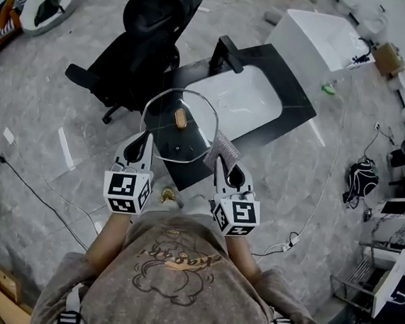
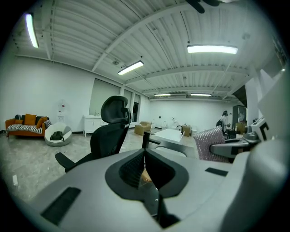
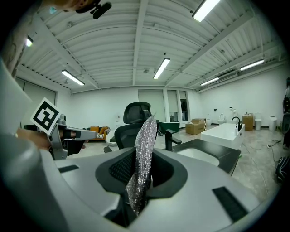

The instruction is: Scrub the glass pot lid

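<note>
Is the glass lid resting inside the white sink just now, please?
No, the left gripper holds the glass lid up in the air by its rim.

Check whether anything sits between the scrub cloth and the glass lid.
Nothing visible does. The left tool clamps the glass lid by its rim. The right tool clamps the silver scrub cloth right beside the lid's right edge. Whether they touch is unclear.

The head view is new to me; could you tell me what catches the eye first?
A glass lid with a brown knob stands out at the picture's middle, pinched at its rim by the left gripper. Beside it, the right gripper clamps a glittery cloth. Beyond them, a black chair stands next to a white sink.
</note>
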`<state>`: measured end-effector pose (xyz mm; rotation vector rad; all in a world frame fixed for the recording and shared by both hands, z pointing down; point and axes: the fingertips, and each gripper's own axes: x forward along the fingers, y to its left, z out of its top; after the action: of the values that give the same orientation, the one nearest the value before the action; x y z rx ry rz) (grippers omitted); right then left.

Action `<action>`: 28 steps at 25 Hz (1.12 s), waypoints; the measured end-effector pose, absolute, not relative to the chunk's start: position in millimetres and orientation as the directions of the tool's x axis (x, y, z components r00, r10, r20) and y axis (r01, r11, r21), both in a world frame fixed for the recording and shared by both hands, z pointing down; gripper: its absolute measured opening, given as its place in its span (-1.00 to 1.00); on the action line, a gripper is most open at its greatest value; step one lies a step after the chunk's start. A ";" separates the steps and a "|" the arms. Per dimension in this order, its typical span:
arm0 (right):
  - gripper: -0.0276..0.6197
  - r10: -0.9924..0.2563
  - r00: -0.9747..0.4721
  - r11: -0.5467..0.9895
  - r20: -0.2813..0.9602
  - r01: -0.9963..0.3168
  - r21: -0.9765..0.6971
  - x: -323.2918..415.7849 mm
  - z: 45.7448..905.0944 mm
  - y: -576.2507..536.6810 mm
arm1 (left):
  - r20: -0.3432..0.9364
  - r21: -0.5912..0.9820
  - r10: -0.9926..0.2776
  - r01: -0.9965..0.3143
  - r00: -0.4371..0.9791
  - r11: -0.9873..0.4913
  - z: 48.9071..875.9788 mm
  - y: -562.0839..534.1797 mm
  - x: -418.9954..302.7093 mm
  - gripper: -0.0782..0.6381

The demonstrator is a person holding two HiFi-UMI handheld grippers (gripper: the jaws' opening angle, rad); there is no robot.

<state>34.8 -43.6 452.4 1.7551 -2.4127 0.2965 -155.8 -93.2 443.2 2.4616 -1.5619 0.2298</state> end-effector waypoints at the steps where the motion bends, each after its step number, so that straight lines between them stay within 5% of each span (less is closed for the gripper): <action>1: -0.66 -0.923 -0.308 0.298 0.233 -0.951 -0.077 36.1 453.1 -48.3 | 0.245 0.098 -0.872 -0.906 0.423 -0.412 441.7 -97.8 -154.1 -0.73; 6: -0.66 -0.913 -0.330 0.319 0.241 -0.944 -0.086 39.3 456.7 -74.0 | 0.240 0.112 -0.867 -0.900 0.436 -0.422 436.3 -118.0 -144.2 -0.73; 7: -0.66 -0.909 -0.339 0.327 0.243 -0.941 -0.087 39.6 457.6 -79.2 | 0.236 0.134 -0.865 -0.896 0.443 -0.423 436.1 -121.8 -141.5 -0.61; 9: -0.66 -0.902 -0.357 0.347 0.243 -0.934 -0.085 40.6 458.3 -89.1 | 0.232 0.172 -0.868 -0.896 0.440 -0.408 436.8 -129.0 -137.9 -0.04; 28: -0.66 -0.857 -0.431 0.418 0.283 -0.902 -0.107 73.1 479.1 -141.6 | 0.517 0.150 -0.773 -0.928 0.369 -0.342 544.3 -196.6 -86.4 0.00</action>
<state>73.1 -141.6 479.1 1.5597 -2.4854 0.3624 -86.4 -196.6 544.3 2.2168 -1.4758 0.5014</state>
